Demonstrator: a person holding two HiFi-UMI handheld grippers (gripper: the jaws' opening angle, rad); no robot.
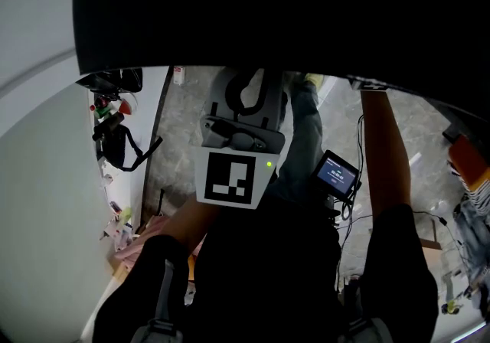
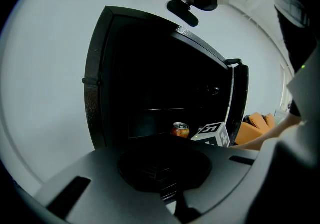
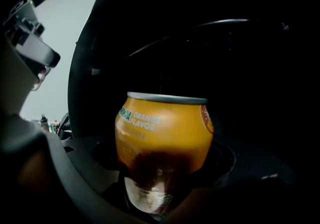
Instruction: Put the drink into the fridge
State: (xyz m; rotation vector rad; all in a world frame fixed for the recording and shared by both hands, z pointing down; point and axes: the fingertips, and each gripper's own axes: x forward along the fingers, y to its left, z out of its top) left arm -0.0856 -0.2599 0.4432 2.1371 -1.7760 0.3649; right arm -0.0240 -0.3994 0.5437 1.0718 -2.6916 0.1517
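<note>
Right gripper (image 3: 161,193) jaws clamp the orange-flavour drink can (image 3: 162,128) low. Likely risk: it tips on meeting a shelf in the dark fridge (image 2: 150,78). Left gripper (image 1: 247,95) jaws together, empty.

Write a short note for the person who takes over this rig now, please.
Right claw: shut on the orange can, upright, inside the open fridge; whether it is set down yet is unclear.
Left claw: outside, facing the fridge, holding nothing; open or shut is unclear.
Done: door open, can brought in.
Left: set it down, release, withdraw, close the door.
</note>
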